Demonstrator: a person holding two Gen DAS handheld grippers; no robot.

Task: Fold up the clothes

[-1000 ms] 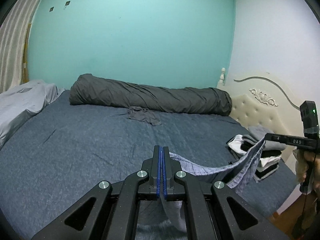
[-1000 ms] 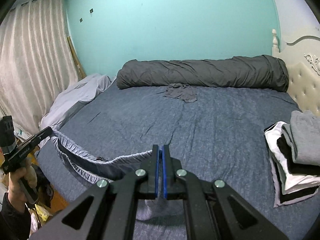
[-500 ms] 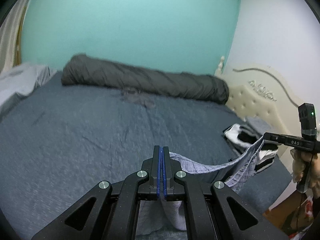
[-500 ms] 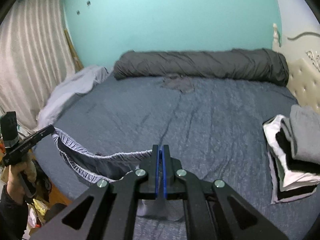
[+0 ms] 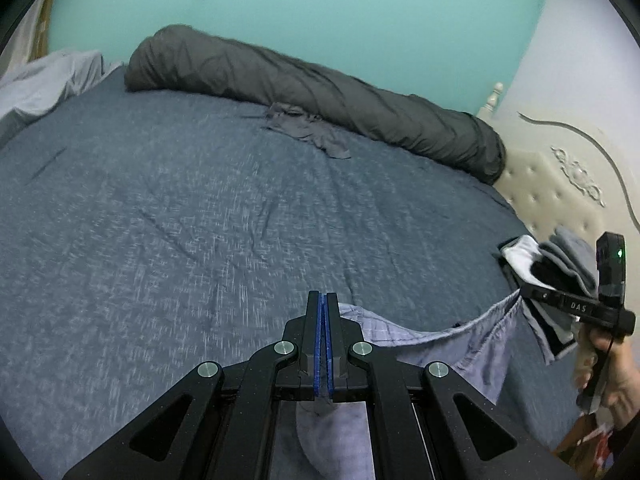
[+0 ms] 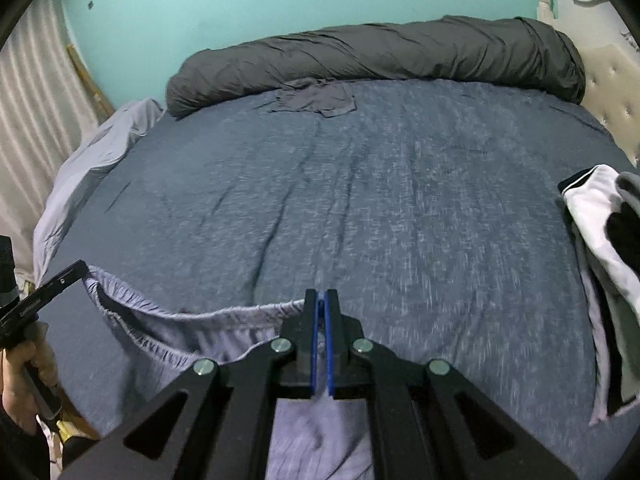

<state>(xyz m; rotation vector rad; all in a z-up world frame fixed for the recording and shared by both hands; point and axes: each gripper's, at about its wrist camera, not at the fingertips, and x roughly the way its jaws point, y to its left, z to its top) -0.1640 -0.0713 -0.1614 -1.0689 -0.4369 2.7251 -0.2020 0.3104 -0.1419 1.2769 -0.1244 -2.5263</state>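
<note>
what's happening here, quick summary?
A person is folding laundry on a bed. The left gripper and right gripper are both shut on the elastic waistband of a light grey-blue garment, which hangs slack between them above the near edge of the blue sheet. A stack of already folded clothes sits at the right by the headboard, and one more crumpled dark item lies against the rolled duvet.

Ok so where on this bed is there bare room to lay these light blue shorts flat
The widest bare stretch of the dark blue bedsheet is its middle, bordered by the rolled dark grey duvet and small grey garment beyond, the pale sheet at one side. Crowded by the folded clothes stack.
</note>
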